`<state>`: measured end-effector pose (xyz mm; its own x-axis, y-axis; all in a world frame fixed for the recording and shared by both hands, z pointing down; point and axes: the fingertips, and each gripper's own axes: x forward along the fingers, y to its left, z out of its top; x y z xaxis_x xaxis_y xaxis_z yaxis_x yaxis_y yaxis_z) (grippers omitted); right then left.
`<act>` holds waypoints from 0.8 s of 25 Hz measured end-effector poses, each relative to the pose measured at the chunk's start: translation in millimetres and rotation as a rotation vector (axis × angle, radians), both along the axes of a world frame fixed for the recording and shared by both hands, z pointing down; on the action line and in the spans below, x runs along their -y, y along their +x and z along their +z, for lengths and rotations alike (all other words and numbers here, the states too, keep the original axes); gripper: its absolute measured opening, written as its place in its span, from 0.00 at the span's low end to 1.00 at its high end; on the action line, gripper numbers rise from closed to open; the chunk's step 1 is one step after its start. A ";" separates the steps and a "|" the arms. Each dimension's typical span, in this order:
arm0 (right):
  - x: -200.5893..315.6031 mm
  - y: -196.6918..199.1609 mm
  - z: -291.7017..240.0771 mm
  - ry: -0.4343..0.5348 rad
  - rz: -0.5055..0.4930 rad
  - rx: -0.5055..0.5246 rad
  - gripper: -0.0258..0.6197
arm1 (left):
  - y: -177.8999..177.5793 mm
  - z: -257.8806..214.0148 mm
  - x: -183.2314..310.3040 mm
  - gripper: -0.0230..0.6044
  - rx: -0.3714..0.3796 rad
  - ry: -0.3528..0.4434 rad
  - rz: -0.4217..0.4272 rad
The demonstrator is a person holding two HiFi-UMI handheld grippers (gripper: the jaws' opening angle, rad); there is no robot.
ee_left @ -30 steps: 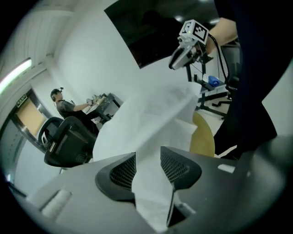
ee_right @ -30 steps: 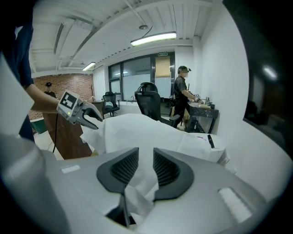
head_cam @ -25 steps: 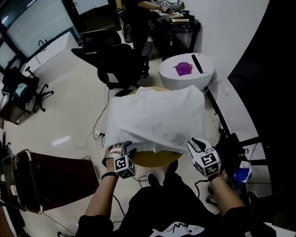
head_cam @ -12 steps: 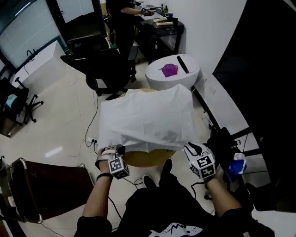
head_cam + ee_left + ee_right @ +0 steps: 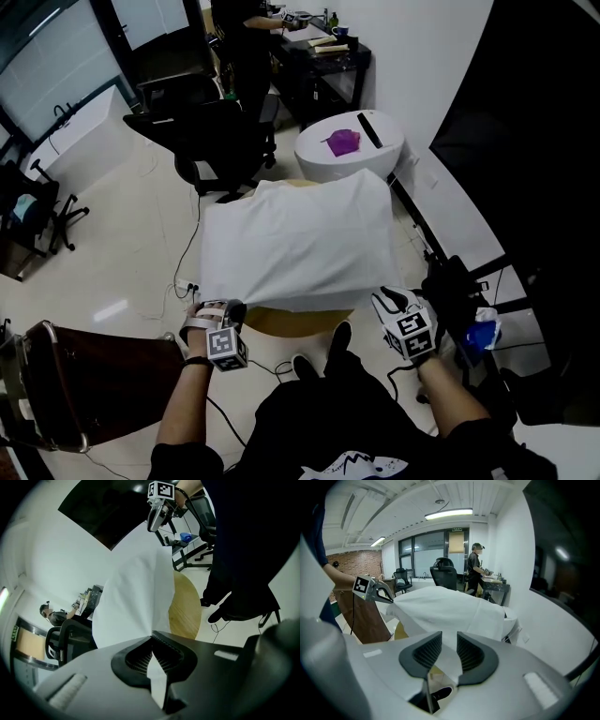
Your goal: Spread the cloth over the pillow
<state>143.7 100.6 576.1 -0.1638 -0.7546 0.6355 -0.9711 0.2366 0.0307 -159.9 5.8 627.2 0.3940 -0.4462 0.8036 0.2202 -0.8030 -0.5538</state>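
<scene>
A white cloth (image 5: 300, 244) lies draped over a raised bulk on the round wooden table (image 5: 302, 322); the pillow itself is hidden under it. My left gripper (image 5: 223, 307) is shut on the cloth's near-left corner, and in the left gripper view (image 5: 152, 637) the fabric (image 5: 136, 592) runs straight out from the closed pads. At the near-right corner my right gripper (image 5: 386, 298) holds a fold of the cloth (image 5: 445, 609) between its half-spread jaws (image 5: 449, 637). Each gripper shows in the other's view: the right one (image 5: 157, 515), the left one (image 5: 386, 596).
Beyond the table stands a white round stool (image 5: 370, 155) with a purple object (image 5: 343, 142). A black office chair (image 5: 220, 131) is at the far left, a brown panel (image 5: 94, 366) at near left. A person (image 5: 242, 37) stands at a back desk. Cables lie on the floor.
The left gripper's jaws have shut on the near-left corner and pulled it back and to the left, stretching the cloth's near edge. The right gripper has kept its hold.
</scene>
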 end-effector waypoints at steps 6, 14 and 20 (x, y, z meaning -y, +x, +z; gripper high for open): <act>8.5 -7.9 -1.3 0.006 -0.016 0.009 0.22 | 3.2 22.6 3.8 0.04 -0.014 -0.035 -0.041; 33.6 -6.9 -36.9 0.084 -0.050 0.013 0.22 | 0.5 20.4 5.7 0.11 -0.046 -0.143 -0.103; 72.7 9.6 -67.4 0.156 -0.088 0.010 0.22 | -13.0 -6.3 17.8 0.14 -0.068 -0.194 -0.170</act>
